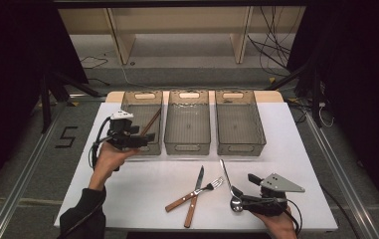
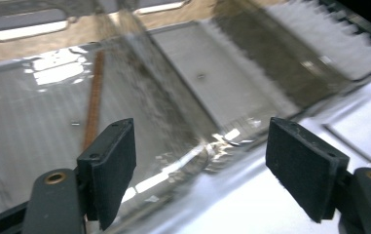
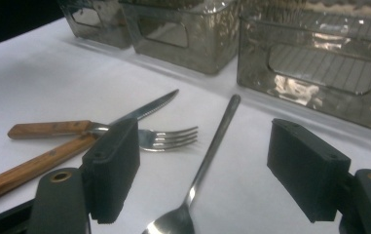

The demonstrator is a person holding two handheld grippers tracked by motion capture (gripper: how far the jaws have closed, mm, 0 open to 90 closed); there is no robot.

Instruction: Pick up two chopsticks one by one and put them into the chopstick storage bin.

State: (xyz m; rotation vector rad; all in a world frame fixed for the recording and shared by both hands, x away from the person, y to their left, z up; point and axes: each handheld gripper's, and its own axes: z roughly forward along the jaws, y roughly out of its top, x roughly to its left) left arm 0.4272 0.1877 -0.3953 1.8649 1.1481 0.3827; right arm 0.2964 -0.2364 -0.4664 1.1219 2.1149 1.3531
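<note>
Right gripper view: spoon (image 3: 207, 156) flat on the white worktop (image 3: 42, 78), right between the wide-open jaws of the right gripper (image 3: 205, 170). Nothing pinched yet. Thin, hard, shiny metal (probably light and slippery). Best to grab across the narrow handle, not the round bowl. Fork (image 3: 166, 138) and knife (image 3: 139, 111) just beside it. Left gripper (image 1: 136, 139) spread too, empty, by the left bin (image 1: 142, 107) with a brown stick (image 1: 151, 122) inside.

White table (image 1: 142, 184); smoky-grey translucent bins (image 1: 187, 122); brown wooden handles on knife (image 1: 195, 198) and fork (image 1: 193, 194); shiny silver spoon (image 1: 230, 186).
</note>
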